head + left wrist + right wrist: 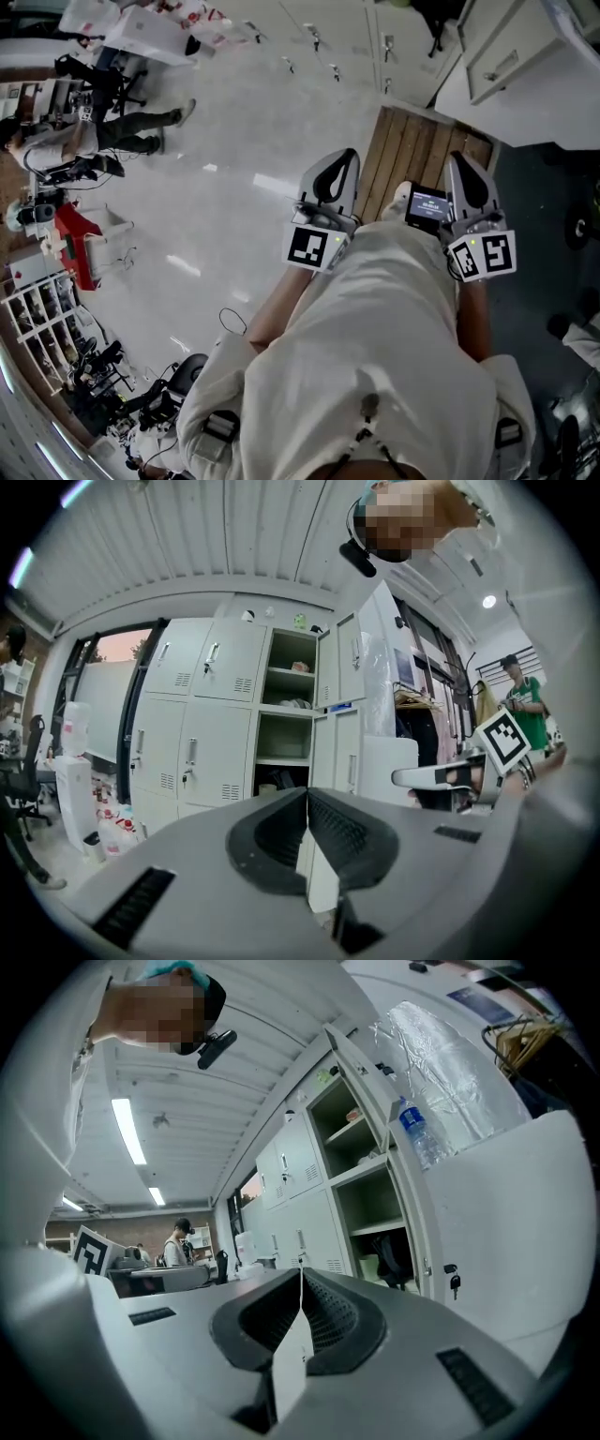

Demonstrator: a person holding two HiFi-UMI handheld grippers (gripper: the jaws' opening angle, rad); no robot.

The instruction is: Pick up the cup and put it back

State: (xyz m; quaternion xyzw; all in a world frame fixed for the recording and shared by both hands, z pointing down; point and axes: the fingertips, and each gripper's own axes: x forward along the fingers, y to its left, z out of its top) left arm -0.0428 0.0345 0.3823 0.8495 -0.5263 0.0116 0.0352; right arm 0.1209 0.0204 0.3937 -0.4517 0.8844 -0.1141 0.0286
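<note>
Jaws: left gripper (307, 797) pressed together, empty; right gripper (301, 1277) pressed together, empty.
Grippers: two, side by side.
Lockers (216, 714): far, several.
Bottle (417, 1135): one, right.

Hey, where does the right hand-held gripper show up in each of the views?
Head view: right hand-held gripper, right of centre, jaws together.
Left gripper view: the same gripper at the right edge, its marker cube behind it.
Right gripper view: the gripper itself, bottom centre, jaws together.
Shared landmark: the grey lockers, along the head view's top and ahead in both gripper views.
</note>
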